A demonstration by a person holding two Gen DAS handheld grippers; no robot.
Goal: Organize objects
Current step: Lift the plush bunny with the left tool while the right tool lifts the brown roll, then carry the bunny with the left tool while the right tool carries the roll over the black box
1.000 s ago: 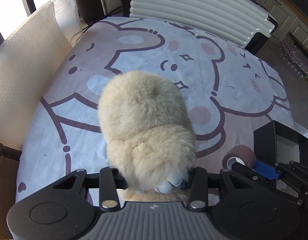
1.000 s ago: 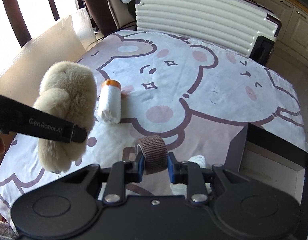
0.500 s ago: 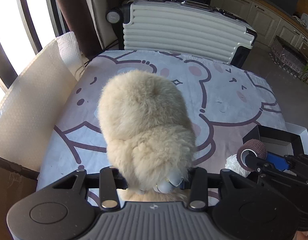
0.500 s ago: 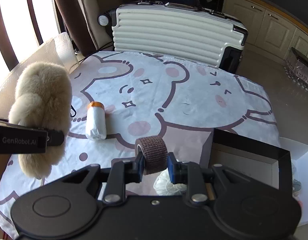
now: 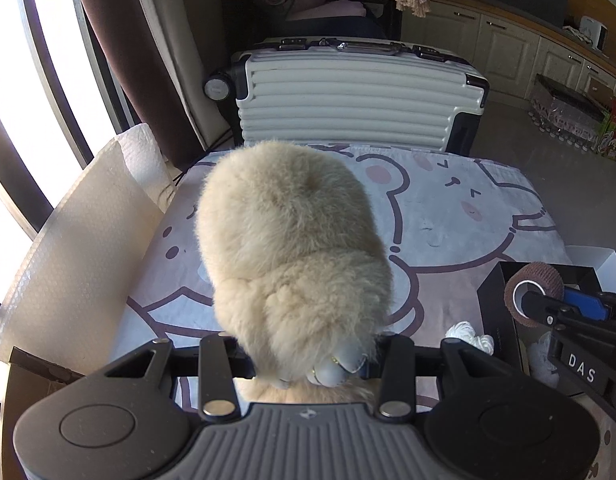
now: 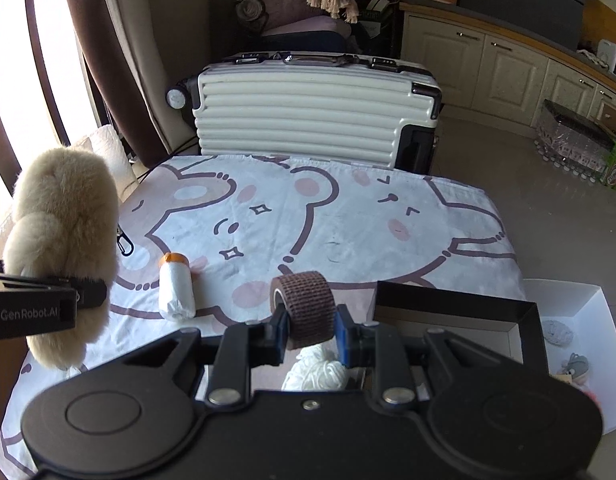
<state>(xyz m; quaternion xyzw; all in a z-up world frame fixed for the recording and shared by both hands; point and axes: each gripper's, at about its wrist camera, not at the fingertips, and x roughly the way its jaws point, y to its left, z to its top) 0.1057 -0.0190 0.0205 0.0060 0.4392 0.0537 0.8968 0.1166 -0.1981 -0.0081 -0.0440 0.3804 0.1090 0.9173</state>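
Observation:
My left gripper (image 5: 308,354) is shut on a fluffy cream plush toy (image 5: 292,256) and holds it above the bear-print table; the toy also shows at the left of the right wrist view (image 6: 64,240). My right gripper (image 6: 309,328) is shut on a brown bandage roll (image 6: 306,308), which also shows in the left wrist view (image 5: 533,292), raised beside a black open box (image 6: 455,312). A white roll with an orange cap (image 6: 176,288) lies on the cloth. A white yarn-like ball (image 6: 315,372) sits below the right gripper.
A white ribbed suitcase (image 6: 308,112) stands behind the table. A white tray (image 6: 579,320) with small items is at the right of the black box. Bubble wrap (image 5: 76,248) leans at the table's left edge. Cabinets line the far right.
Both grippers have risen and pulled back from the table with their objects. More of the suitcase, room and black box shows in both views.

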